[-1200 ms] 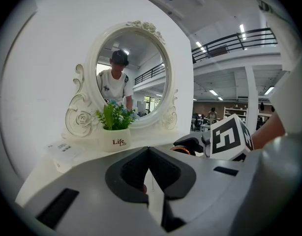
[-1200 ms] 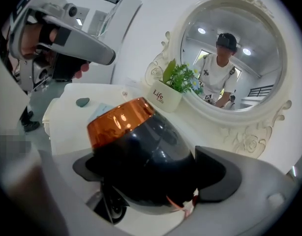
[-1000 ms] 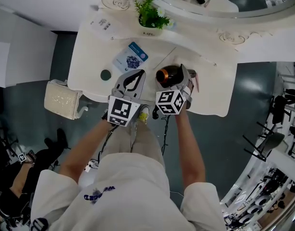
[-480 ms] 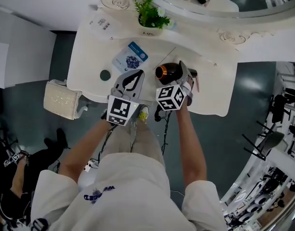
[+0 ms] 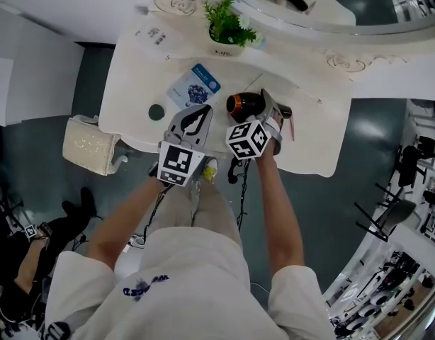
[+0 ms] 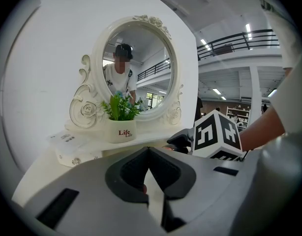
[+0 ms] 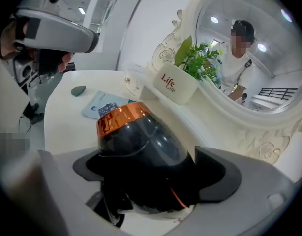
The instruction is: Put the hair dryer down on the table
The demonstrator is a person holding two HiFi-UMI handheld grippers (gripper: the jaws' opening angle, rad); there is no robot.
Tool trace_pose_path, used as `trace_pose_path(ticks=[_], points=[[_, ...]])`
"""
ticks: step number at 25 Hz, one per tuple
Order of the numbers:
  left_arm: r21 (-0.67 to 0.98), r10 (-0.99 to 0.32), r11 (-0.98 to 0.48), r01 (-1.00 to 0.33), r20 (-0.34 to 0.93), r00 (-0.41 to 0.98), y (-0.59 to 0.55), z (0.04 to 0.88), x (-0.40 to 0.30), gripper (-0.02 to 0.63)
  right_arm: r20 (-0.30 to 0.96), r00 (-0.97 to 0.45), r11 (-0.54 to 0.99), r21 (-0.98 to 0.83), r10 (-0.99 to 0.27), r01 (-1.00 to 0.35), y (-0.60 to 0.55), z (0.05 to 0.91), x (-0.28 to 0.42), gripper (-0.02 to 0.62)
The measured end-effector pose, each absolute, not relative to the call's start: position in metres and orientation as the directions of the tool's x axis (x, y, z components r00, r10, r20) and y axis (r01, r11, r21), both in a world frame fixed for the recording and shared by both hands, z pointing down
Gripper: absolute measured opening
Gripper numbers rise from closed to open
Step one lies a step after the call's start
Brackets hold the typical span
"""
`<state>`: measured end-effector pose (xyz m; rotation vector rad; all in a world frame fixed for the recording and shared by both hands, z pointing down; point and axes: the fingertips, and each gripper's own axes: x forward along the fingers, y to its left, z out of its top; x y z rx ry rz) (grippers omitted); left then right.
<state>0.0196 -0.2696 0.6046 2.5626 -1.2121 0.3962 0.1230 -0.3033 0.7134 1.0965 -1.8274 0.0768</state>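
Note:
A black hair dryer [image 5: 241,105] with a copper ring at its nozzle is held over the white vanity table [image 5: 132,69], near its front edge. My right gripper [image 5: 268,112] is shut on it. In the right gripper view the hair dryer [image 7: 136,141] fills the space between the jaws of the right gripper [image 7: 156,167], nozzle pointing away over the tabletop. Whether it touches the table is hidden. My left gripper [image 5: 201,112] hovers just left of it, shut with nothing held; in its own view the left gripper [image 6: 148,151] has its pads meeting.
A potted plant [image 5: 224,30] and an oval mirror [image 6: 136,65] stand at the back. A blue-and-white packet [image 5: 194,83] and a small dark round object [image 5: 156,111] lie on the table's left half. A cushioned stool [image 5: 90,146] sits at the left.
The right gripper has carried the hair dryer slightly left and farther over the table. The left gripper has barely moved.

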Motion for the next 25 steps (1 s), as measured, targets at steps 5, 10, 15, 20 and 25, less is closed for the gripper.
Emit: trace_pose_path(ticks=[5,10,15,20,25], points=[[0.134,-0.705,-0.606,-0.784,0.367,0.607,-0.272,0.611,0.020,0.009,0.766,-0.126,0.592,0.370,-0.631,-0.716,-0.310,0.716,0.122,0.552],[0.136,-0.709,-0.594,-0.793,0.378,0.595,-0.279,0.620,0.016,0.009,0.772,-0.131,0.593,0.355,-0.622,-0.723,-0.318,0.721,0.121,0.549],[0.137,-0.711,-0.584,-0.800,0.390,0.585,-0.286,0.626,0.012,0.009,0.780,-0.132,0.600,0.349,-0.612,-0.720,-0.322,0.727,0.119,0.545],[0.143,-0.708,-0.580,-0.802,0.398,0.584,-0.289,0.631,0.013,0.009,0.787,-0.133,0.604,0.340,-0.602,-0.721,-0.324,0.734,0.119,0.540],[0.149,-0.701,-0.583,-0.799,0.404,0.587,-0.290,0.635,0.018,0.009,0.792,-0.127,0.608,0.345,-0.598,-0.715,-0.326,0.741,0.117,0.540]])
